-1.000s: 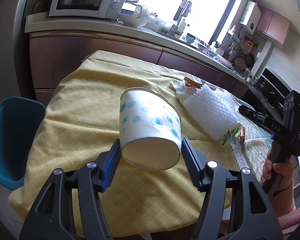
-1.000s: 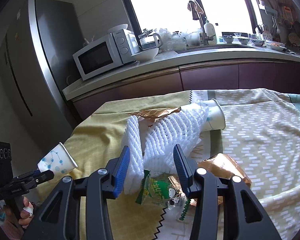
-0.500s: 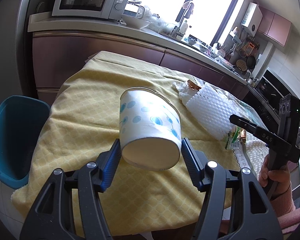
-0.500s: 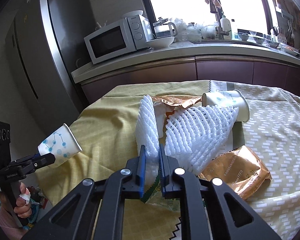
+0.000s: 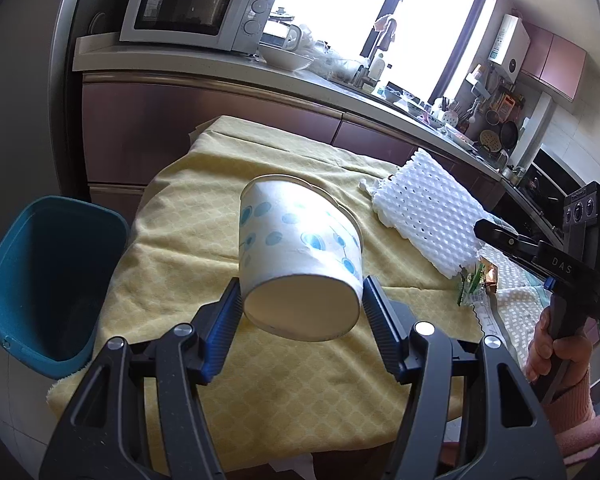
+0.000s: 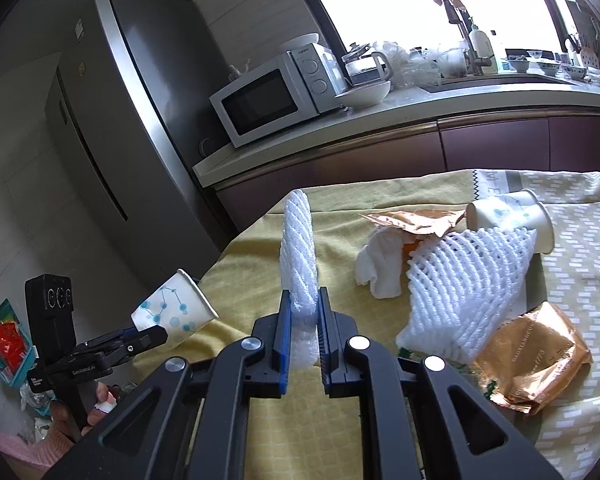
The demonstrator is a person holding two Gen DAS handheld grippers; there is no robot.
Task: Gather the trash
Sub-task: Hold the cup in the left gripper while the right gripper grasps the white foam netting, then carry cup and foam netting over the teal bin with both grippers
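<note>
My left gripper (image 5: 300, 300) is shut on a white paper cup with blue dots (image 5: 296, 248), held above the near left part of the yellow-clothed table (image 5: 180, 248). A blue bin (image 5: 48, 280) stands on the floor left of the table. My right gripper (image 6: 302, 312) is shut on a white foam net sleeve (image 6: 298, 252), lifted upright above the cloth. The sleeve also shows in the left wrist view (image 5: 428, 216). The left gripper with the cup (image 6: 172, 310) appears at the left of the right wrist view.
On the table lie a second foam net (image 6: 464, 280), a crumpled tissue (image 6: 380, 268), gold wrappers (image 6: 532, 360), another paper cup (image 6: 508, 216) and a green packet (image 5: 470, 288). A counter with a microwave (image 5: 196, 10) runs behind. A fridge (image 6: 132, 140) stands left.
My right gripper closed on the foam net sleeve and lifted it off the pile toward the left. My left gripper keeps holding the cup; the view shifted slightly toward the blue bin.
</note>
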